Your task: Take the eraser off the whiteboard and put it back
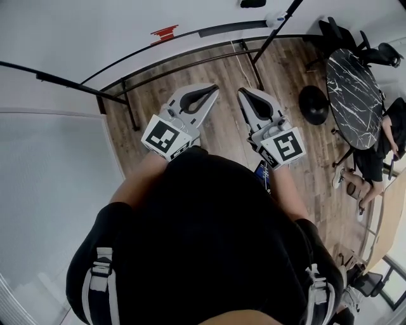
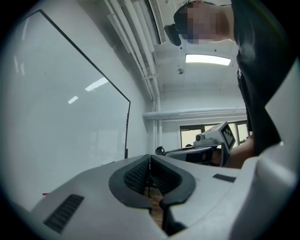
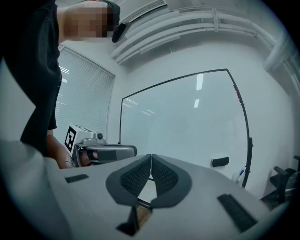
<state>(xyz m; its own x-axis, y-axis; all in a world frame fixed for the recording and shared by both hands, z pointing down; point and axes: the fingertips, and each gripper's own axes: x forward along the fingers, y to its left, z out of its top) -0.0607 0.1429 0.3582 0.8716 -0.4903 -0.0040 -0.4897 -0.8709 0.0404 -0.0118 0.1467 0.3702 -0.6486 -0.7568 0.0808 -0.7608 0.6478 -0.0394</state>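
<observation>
The black eraser (image 3: 220, 161) sticks to the lower right of a black-framed whiteboard (image 3: 187, 117), well ahead of my right gripper (image 3: 151, 155). This gripper is shut with nothing between its pads. In the head view the eraser (image 1: 253, 3) looks like a dark spot at the top edge, far beyond both grippers. My left gripper (image 2: 150, 157) is shut and empty too, beside another whiteboard (image 2: 61, 122). Seen from above, the left gripper (image 1: 212, 90) and right gripper (image 1: 243, 92) are held side by side in front of the person, level over the wood floor.
The whiteboard stand's black legs (image 1: 127, 101) cross the floor ahead. A round dark marble table (image 1: 355, 95) with chairs and a seated person (image 1: 374, 159) is at the right, with a black stool (image 1: 314, 105) nearby. A red item (image 1: 165, 32) sits on the far board.
</observation>
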